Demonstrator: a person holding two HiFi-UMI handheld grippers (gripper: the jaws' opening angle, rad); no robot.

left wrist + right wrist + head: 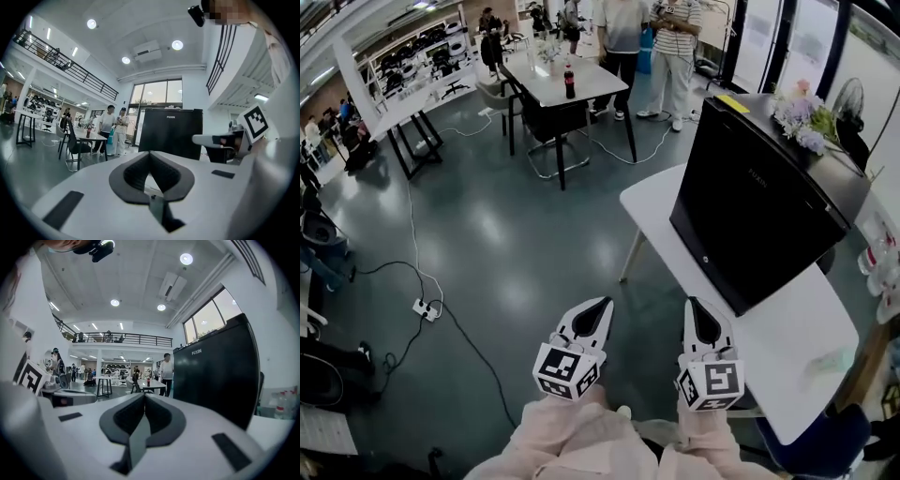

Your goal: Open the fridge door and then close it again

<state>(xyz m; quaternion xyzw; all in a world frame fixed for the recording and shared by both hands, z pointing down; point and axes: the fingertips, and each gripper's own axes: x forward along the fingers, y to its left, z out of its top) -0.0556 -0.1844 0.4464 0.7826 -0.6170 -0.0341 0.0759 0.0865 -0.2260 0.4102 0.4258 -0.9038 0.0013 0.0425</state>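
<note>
L gripper (598, 309) and R gripper (697, 314): both have jaws together, nothing between them, as each gripper view shows. They sit side by side, well apart from each other, held level and pointing fwd over the floor. Both are short of the white table (787, 366).

The black fridge (750, 202) stands upright on that table, ahead and to the right of both grippers, door shut. Its front faces back toward the person, at an angle. The R gripper is nearer: in its view the fridge (215, 376) fills the right side, while from the L it sits further off, near centre. I can't tell which door edge takes the pull; prob. an R-hand job.
</note>
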